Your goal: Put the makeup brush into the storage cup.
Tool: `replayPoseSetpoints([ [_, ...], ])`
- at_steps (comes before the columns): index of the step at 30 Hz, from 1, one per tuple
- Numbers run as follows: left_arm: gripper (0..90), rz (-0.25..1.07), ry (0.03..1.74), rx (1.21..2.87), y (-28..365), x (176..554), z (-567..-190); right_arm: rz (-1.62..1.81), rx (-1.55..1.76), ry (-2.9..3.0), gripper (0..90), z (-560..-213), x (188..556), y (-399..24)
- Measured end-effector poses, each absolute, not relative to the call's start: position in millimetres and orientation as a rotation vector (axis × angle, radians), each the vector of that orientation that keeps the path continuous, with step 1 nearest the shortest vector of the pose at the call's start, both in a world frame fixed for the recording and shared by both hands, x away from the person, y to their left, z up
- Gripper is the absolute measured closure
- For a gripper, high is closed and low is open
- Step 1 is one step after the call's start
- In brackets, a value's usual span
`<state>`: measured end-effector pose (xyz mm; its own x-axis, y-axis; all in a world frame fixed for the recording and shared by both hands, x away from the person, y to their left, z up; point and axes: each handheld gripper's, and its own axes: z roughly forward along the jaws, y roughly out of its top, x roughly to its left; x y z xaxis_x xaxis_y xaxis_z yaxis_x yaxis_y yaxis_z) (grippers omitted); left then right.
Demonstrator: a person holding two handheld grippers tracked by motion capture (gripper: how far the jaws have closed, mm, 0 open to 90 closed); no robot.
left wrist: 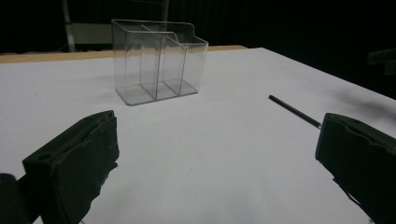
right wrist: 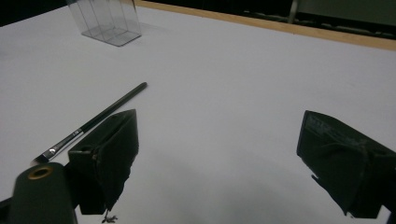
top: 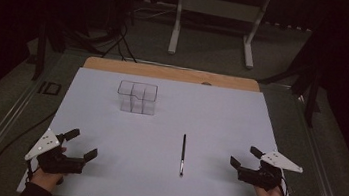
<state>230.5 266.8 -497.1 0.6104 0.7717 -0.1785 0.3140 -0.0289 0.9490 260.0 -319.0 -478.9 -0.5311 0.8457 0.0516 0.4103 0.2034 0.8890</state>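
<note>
Both hands sit low at the bottom corners of the high view, and nothing is in play yet. The brush [top: 182, 154] lies flat on the white sheet [top: 211, 112], lower centre of the frame, its handle pointing up the picture and its metal collar at the near end. It rests well apart from either hand, though nearer the right one, an easy reach by the look of it. Up in the upper left of the sheet stands the clear organiser [top: 137, 97], upright, its compartments open at the top; that looks like where the brush is meant to go.

Now the claws. The right gripper [top: 246, 157] is spread wide, jaws far apart, nothing between them and nothing touched. In its own view the brush [right wrist: 88, 125] runs diagonally at the left, just beyond the left jaw. The left gripper [top: 81, 144] is spread just as wide and holds nothing. From its own view the organiser [left wrist: 156, 60] sits dead ahead at the top, with the brush [left wrist: 294, 110] off to the right.
</note>
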Motion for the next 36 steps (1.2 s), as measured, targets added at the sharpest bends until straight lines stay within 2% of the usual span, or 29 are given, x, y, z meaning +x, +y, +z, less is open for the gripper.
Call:
replayPoseSetpoints([
  [14,0.8,0.451,0.931,1.614,268,231,-498,1.247,1.14,2.043,13.3,-472,261,-318],
  [22,0.8,0.457,0.937,1.614,268,230,-498,1.248,1.003,2.369,13.5,-461,279,-311],
  [36,0.8,0.442,0.935,1.625,268,230,-499,0.906,0.724,2.928,14.5,-494,310,-293],
])
